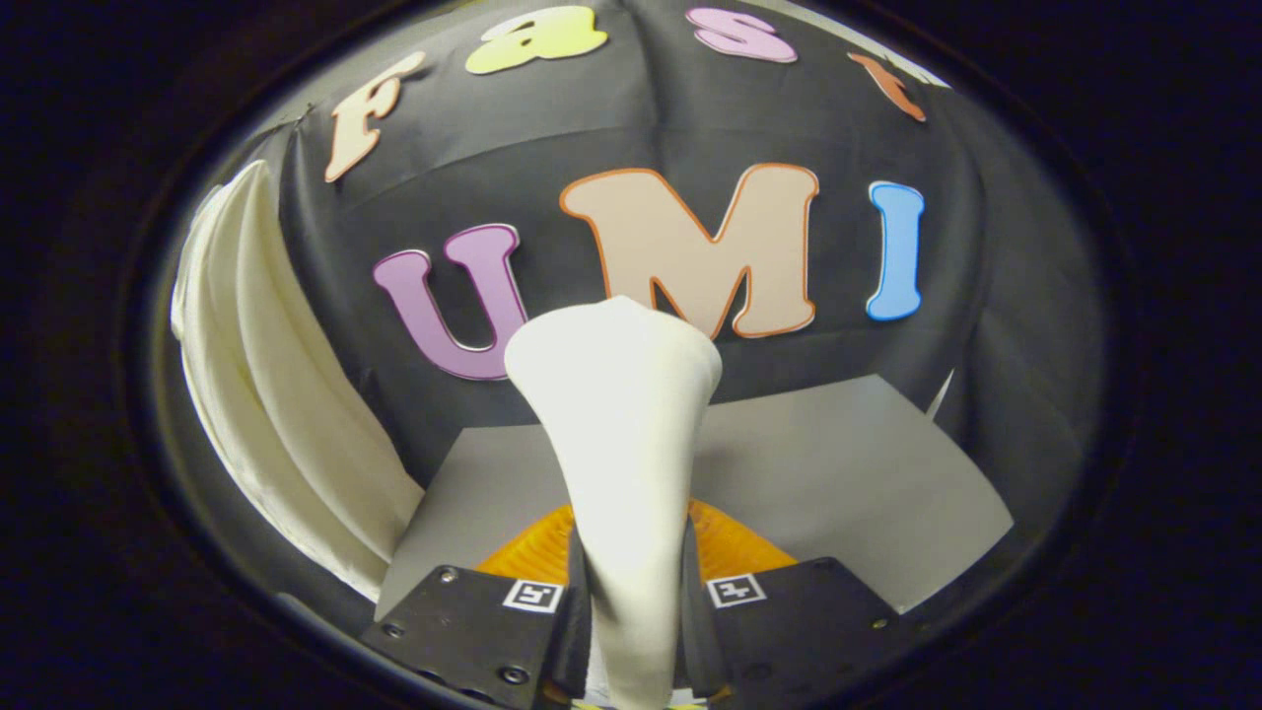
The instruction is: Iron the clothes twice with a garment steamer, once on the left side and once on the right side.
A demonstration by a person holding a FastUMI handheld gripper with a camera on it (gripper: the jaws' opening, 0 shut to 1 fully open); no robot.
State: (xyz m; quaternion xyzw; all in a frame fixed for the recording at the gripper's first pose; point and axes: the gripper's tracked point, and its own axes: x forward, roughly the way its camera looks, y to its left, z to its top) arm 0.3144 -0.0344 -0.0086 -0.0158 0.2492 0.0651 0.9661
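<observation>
A: So why's the steamer (621,444) sticking up like that?

B: Gripper (631,611) is clamped narrow on its neck, head raised clear of the grey table (838,463). The cream garment (266,394) hangs well off to the steamer's left, untouched I'd guess.

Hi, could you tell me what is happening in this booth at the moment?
A person's handheld tool is shut on the white garment steamer, gripping its handle between both fingers, with the head rising ahead of them. The cream clothes hang off to the left against the black wall, apart from the steamer head. A grey table and an orange object lie below. No steaming contact is under way yet.
</observation>
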